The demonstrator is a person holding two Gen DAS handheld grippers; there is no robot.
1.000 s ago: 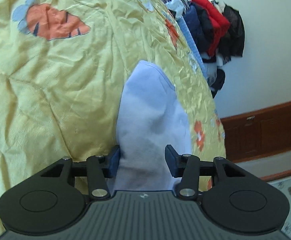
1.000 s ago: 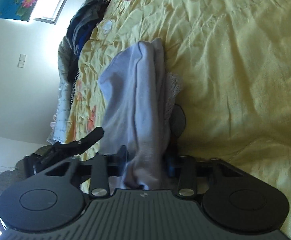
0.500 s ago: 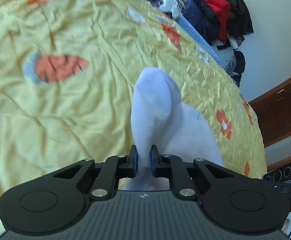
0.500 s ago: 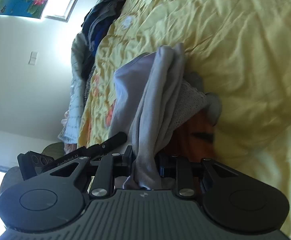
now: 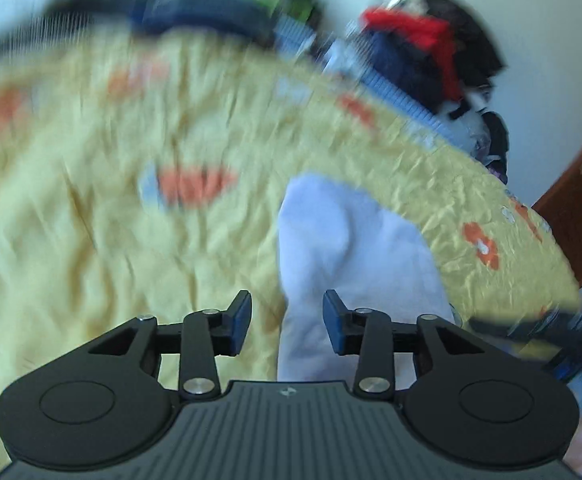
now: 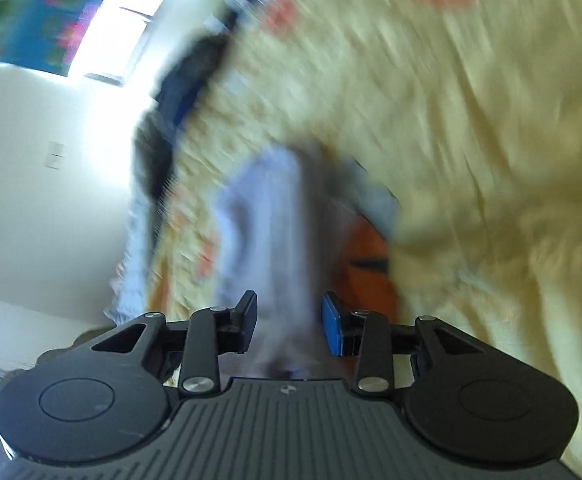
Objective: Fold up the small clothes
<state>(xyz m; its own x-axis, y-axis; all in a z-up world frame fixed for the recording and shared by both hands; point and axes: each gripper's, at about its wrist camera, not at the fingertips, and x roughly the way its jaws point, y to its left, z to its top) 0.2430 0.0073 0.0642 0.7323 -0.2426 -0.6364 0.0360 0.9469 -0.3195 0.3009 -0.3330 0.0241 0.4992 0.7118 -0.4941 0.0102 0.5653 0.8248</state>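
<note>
Both grippers, left gripper [image 5: 287,322] and right gripper [image 6: 290,322], have just been opening and now stand spread, pinching nothing, so the pale lilac cloth garment [image 5: 343,248] bunched on the yellow flowered bedsheet [image 5: 91,240] could slump unfolded.

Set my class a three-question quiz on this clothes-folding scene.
1. True or false: the left gripper has its jaws clamped on the garment.
2. What colour is the bedspread? A) yellow B) green C) grey
3. Fill in: the red item lies in the clothes pile at the bedspread's far ____.

Key:
1. False. The jaws stand open, having just been opening, with the garment partly between them.
2. A
3. edge
</note>
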